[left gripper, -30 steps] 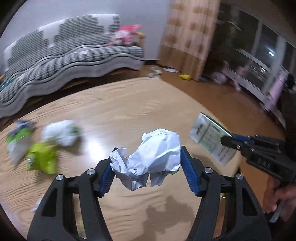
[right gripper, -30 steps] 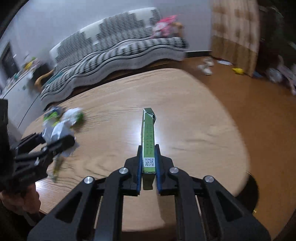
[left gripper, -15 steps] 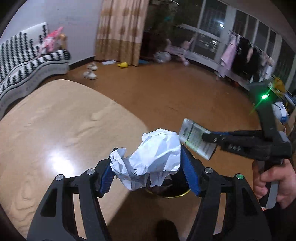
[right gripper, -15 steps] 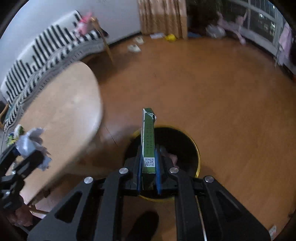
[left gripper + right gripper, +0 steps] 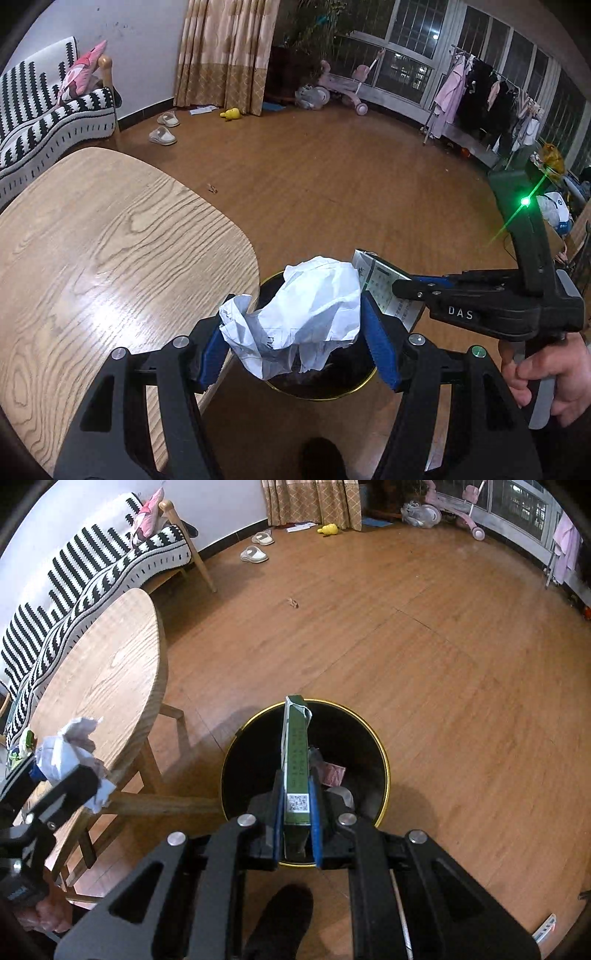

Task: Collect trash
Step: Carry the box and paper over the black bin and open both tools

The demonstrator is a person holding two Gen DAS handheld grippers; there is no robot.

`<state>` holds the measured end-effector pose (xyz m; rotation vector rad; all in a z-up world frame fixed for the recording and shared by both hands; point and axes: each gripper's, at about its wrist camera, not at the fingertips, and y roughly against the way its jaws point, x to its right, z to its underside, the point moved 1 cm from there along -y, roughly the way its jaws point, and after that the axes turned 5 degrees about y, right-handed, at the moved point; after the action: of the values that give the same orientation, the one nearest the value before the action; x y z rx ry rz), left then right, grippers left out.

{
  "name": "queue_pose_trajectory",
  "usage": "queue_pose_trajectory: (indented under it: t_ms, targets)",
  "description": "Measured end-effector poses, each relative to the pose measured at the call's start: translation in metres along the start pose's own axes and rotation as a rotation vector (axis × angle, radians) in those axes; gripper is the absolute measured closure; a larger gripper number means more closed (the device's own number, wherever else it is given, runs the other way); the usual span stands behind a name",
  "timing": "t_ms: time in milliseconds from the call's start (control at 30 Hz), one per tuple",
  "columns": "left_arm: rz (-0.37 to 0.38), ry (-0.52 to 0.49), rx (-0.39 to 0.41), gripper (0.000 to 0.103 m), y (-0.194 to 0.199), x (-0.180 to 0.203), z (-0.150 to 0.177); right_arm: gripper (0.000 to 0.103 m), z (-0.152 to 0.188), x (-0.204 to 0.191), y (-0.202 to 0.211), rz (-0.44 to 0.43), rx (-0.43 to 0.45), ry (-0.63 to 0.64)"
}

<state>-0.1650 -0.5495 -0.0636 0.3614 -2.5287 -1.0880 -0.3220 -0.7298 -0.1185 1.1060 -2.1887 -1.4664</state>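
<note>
My left gripper [image 5: 299, 332] is shut on a crumpled white paper ball [image 5: 303, 306] and holds it at the table's edge, over the near rim of a black trash bin with a gold rim [image 5: 343, 391]. My right gripper [image 5: 297, 808] is shut on a flattened green carton [image 5: 295, 760] and holds it upright directly above the open bin [image 5: 380, 746], which has some trash inside. The carton [image 5: 384, 288] and right gripper also show in the left wrist view, just right of the paper ball. The paper ball [image 5: 70, 757] shows at the left of the right wrist view.
A round wooden table [image 5: 92, 258] stands left of the bin, with more wrappers [image 5: 22, 744] at its far side. A striped sofa [image 5: 92, 561] lies behind it. Slippers [image 5: 255, 554] and toys lie on the wooden floor. My shoe [image 5: 280, 919] is near the bin.
Both grippers swung from over the table to the bin on the floor, carrying the paper ball and the carton. The carton now hangs over the bin's opening.
</note>
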Motion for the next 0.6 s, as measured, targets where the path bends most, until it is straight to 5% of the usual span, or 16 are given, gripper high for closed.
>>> queue_pose_trajectory:
  t_ms: [33, 100, 133, 167, 433, 600]
  targets:
    - [0.000, -0.001, -0.002, 0.039, -0.002, 0.000, 0.000, 0.088, -0.002, 0.002, 0.000, -0.003, 0.006, -0.007]
    - [0.001, 0.000, -0.009, 0.039, -0.006, 0.002, 0.002, 0.063, -0.004, 0.006, 0.002, -0.004, 0.012, -0.019]
    - [0.002, 0.000, -0.012, 0.039, -0.007, 0.003, 0.003, 0.032, -0.004, 0.008, 0.005, 0.002, 0.024, -0.025]
    - [0.002, -0.002, -0.013, 0.039, -0.008, 0.003, 0.004, 0.022, -0.005, 0.010, 0.008, 0.012, 0.045, -0.032]
    - [0.016, -0.015, -0.046, 0.038, -0.030, 0.013, 0.006, 0.022, -0.010, 0.028, 0.025, 0.029, 0.112, -0.103]
    - [0.020, -0.017, -0.062, 0.029, -0.050, 0.020, 0.002, 0.022, -0.007, 0.042, 0.033, 0.033, 0.131, -0.142]
